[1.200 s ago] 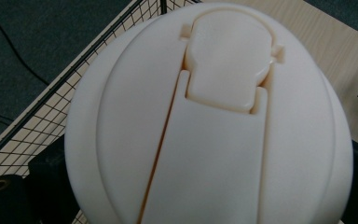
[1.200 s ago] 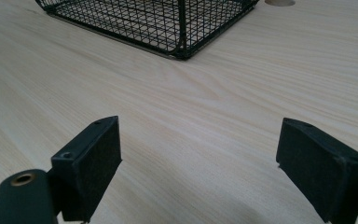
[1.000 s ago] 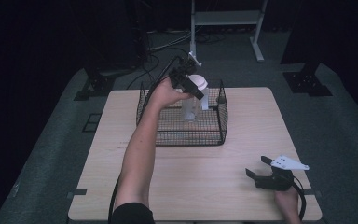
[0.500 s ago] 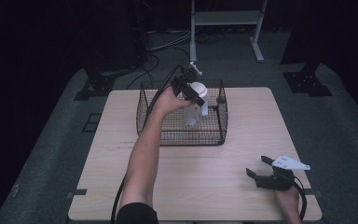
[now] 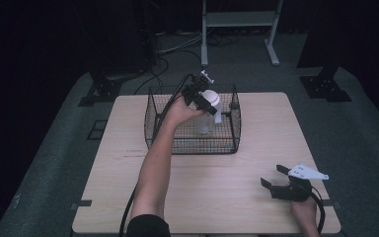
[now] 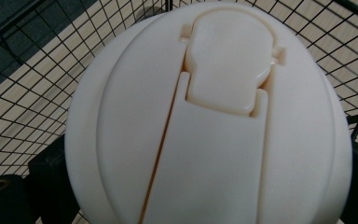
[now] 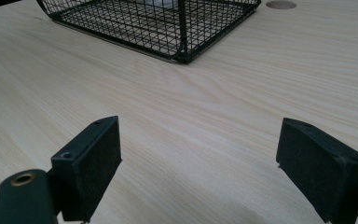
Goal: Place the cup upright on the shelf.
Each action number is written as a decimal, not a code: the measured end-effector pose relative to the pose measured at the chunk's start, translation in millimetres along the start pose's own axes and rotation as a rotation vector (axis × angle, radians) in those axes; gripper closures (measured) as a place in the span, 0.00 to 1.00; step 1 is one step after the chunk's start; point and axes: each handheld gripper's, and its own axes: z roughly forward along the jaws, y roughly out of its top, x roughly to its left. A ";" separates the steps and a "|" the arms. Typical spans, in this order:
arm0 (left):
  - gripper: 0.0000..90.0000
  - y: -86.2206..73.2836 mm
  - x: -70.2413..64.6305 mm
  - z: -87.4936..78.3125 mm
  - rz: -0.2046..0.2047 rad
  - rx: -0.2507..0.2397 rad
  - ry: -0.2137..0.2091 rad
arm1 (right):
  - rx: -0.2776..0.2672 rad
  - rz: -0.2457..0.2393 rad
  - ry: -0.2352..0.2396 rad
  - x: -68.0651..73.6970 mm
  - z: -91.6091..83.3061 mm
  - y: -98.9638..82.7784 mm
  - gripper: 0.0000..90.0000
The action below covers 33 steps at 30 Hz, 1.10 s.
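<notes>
A clear bottle (image 5: pixel 205 121) with a white flip-top lid (image 5: pixel 211 98) stands upright inside the black wire basket (image 5: pixel 192 143) at the back middle of the wooden table (image 5: pixel 217 197). My left gripper (image 5: pixel 201 98) is shut on the lid from the left side. In the left gripper view the lid (image 6: pixel 205 130) looms close, with black jaws pressed against both of its sides and the basket mesh (image 6: pixel 23 107) behind. Whether the bottle rests on the basket floor I cannot tell. My right gripper (image 5: pixel 271 175) rests open near the front right edge. Its fingers (image 7: pixel 91 158) stand wide apart over bare wood, with the basket (image 7: pixel 168 23) ahead.
The table ends just right of and behind the right hand. A round hole (image 7: pixel 280 4) lies in the tabletop past the basket corner. On the floor beyond the table are cables (image 5: pixel 177 47), a white frame (image 5: pixel 237 22) and dark stand feet (image 5: pixel 325 86).
The left hand has turned slightly and the bottle hangs a little lower in the basket. The right gripper has stayed where it was.
</notes>
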 end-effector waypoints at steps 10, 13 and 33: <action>0.06 -17.6 4.9 6.3 -0.014 -0.034 -0.004 | 0.008 -0.016 -0.011 1.5 1.3 0.1 0.14; 0.06 -19.9 3.9 5.5 -0.015 -0.037 -0.002 | 0.009 -0.019 -0.012 1.8 1.4 0.0 0.14; 0.04 -27.4 2.7 -1.7 -0.012 -0.080 -0.003 | 0.014 -0.023 -0.022 2.8 1.9 0.2 0.14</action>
